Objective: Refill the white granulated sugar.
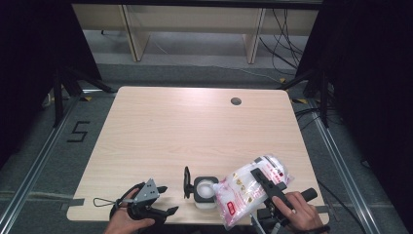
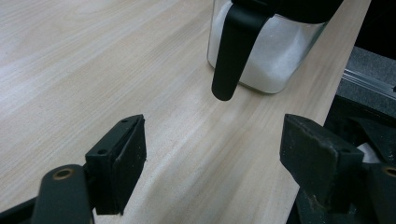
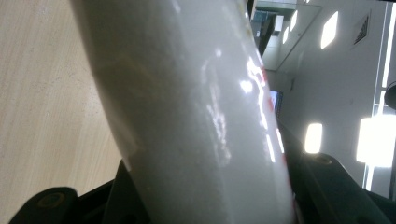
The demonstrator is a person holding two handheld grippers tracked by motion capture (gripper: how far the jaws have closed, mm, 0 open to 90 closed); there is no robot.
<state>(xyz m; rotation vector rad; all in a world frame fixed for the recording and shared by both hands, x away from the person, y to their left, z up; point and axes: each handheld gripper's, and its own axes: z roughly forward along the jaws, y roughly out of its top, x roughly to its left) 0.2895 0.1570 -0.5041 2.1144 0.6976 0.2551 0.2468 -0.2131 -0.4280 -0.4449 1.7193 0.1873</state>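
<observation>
A clear square jar [image 1: 205, 194] of white granules stands near the table's front edge, its black flip lid [image 1: 186, 183] swung up on the left side. In the left gripper view the jar [image 2: 266, 60] sits just ahead, with the black lid tab [image 2: 232, 51] hanging in front of it. My left gripper [image 1: 168, 200] rests left of the jar, open and empty [image 2: 212, 158]. A plastic bag [image 1: 246, 190] of white granules with red print is tilted over the jar's right side. My right gripper [image 1: 261, 178] is shut on the bag [image 3: 196, 116].
The light wooden table [image 1: 195, 131] has a round cable hole [image 1: 236, 101] at the back right. Black stand legs [image 1: 63, 87] flank both sides. The jar and both grippers sit close to the front edge [image 1: 146, 220].
</observation>
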